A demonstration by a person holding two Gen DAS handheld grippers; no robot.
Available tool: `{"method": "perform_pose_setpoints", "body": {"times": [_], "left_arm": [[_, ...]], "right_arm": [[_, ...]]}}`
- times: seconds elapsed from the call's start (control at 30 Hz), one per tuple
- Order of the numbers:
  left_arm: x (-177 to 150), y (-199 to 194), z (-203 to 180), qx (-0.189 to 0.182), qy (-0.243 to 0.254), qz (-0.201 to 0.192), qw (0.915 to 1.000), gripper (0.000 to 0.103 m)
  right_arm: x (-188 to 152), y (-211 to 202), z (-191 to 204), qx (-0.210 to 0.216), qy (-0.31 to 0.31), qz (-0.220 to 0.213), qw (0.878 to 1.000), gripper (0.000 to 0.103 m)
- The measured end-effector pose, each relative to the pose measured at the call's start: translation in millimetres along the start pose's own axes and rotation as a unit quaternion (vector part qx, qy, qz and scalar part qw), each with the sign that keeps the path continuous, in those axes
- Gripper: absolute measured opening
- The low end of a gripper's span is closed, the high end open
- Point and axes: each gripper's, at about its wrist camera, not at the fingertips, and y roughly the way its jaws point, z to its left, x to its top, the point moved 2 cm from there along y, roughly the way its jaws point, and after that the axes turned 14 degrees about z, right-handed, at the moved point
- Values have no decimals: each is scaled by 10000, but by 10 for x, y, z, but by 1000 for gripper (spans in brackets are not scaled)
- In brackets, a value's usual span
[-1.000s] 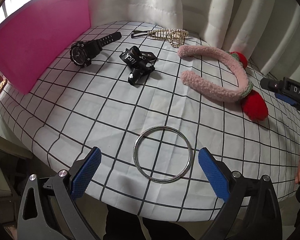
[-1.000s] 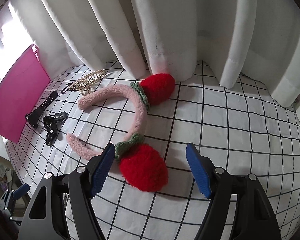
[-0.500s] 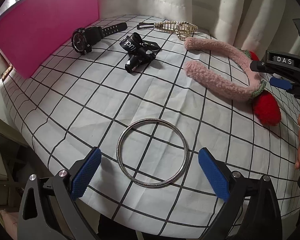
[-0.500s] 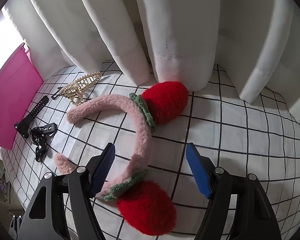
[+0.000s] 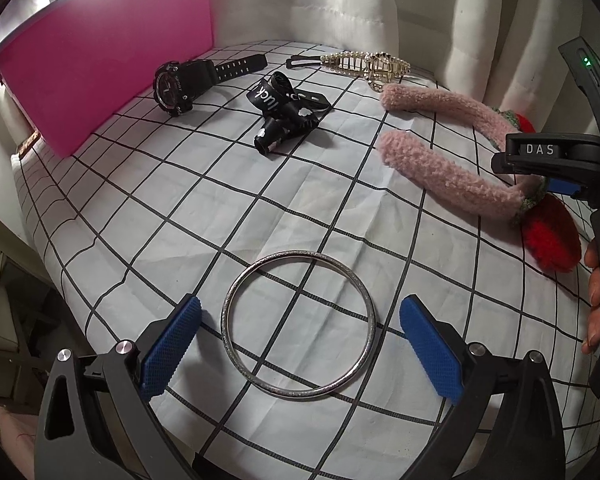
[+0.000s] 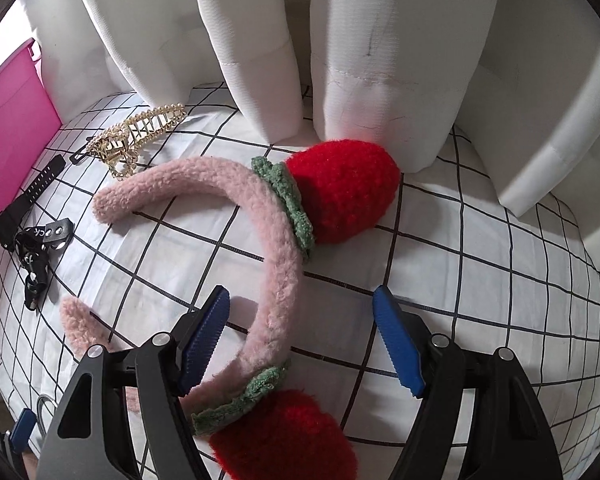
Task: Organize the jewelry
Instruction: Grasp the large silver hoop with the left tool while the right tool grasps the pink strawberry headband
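A silver bangle (image 5: 298,324) lies flat on the checked cloth between the blue pads of my open left gripper (image 5: 300,344), which hovers just above it. A pink fuzzy headband (image 6: 276,240) with two red strawberries (image 6: 340,192) lies under my open right gripper (image 6: 302,340); the band passes between its fingers. The headband also shows in the left wrist view (image 5: 452,176), with the right gripper (image 5: 556,168) above it. A black watch (image 5: 180,80), a black strap accessory (image 5: 284,112) and a gold pearl hair claw (image 5: 364,66) lie farther back.
A pink bin (image 5: 100,60) stands at the back left of the table. White curtains (image 6: 340,40) hang right behind the table. The table's front left edge (image 5: 52,256) drops off near the left gripper.
My left gripper has moved in lower over the bangle, which now lies between the pads. My right gripper has moved forward over the headband, so the near strawberry is now under it.
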Motion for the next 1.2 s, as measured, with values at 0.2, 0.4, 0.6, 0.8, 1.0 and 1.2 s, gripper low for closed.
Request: {"method": "perform_pose_setpoints", "body": {"times": [0.2, 0.4, 0.6, 0.8, 1.0, 1.2], "left_arm": [[-19, 4, -29, 3, -44, -248, 9997, 97], [-43, -14, -24, 6, -68, -322, 9995, 97], [-31, -14, -43, 25, -38, -391, 9992, 97], [-66, -36, -37, -33, 68, -362, 9993, 94], [-113, -88, -71, -114, 264, -390, 9988, 77], [-111, -106, -74, -182, 394, -349, 9984, 71]], "right_arm": [[17, 82, -69, -85, 159, -75, 9998, 94], [4, 98, -76, -98, 125, -144, 9998, 94], [-83, 72, -95, -113, 172, -314, 9993, 94], [-147, 2, 4, 1, -114, -320, 9994, 77], [-180, -64, 192, -53, -456, -367, 9983, 22], [-181, -92, 168, 212, -294, -351, 9987, 10]]}}
